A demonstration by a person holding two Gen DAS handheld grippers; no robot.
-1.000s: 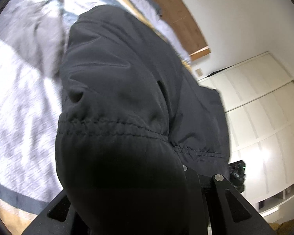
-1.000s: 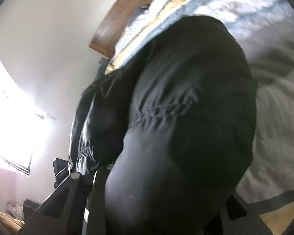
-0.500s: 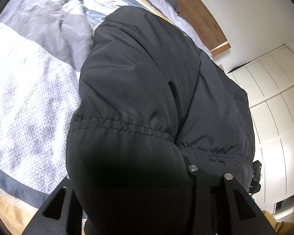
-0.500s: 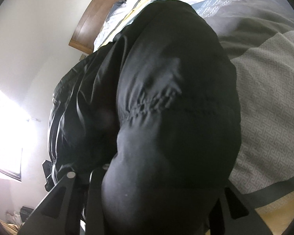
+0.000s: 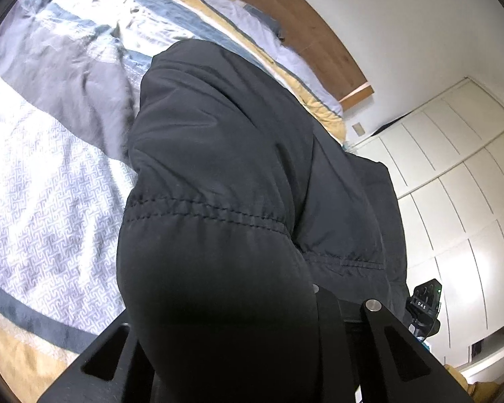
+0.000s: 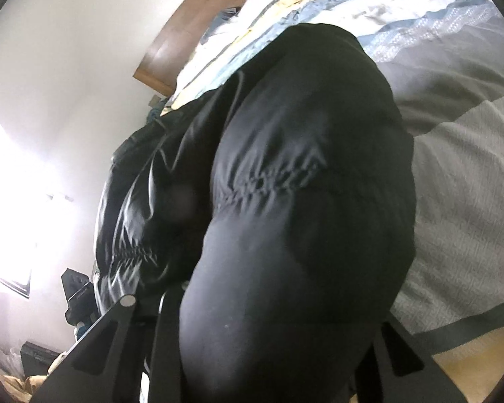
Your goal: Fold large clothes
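A large black padded jacket [image 5: 238,174] fills the middle of the left wrist view and hangs over the bed. My left gripper [image 5: 248,342] is shut on its hem; bulging cloth hides the fingertips. The same jacket [image 6: 302,184] fills the right wrist view. My right gripper [image 6: 272,346] is shut on another part of the hem, its fingertips also covered by cloth. The jacket stretches between both grippers and its far end touches the bedcover.
A bed with a grey, white and blue patterned cover [image 5: 43,181] lies under the jacket, also in the right wrist view [image 6: 463,174]. A wooden headboard [image 5: 319,37] stands at the far end. White wardrobe doors [image 5: 453,181] are right of the bed. A bright window [image 6: 6,208] is at the left.
Both grippers have tilted down toward the bed with the jacket still held. More of the bedcover shows around the jacket, and its far end has come lower over the cover.
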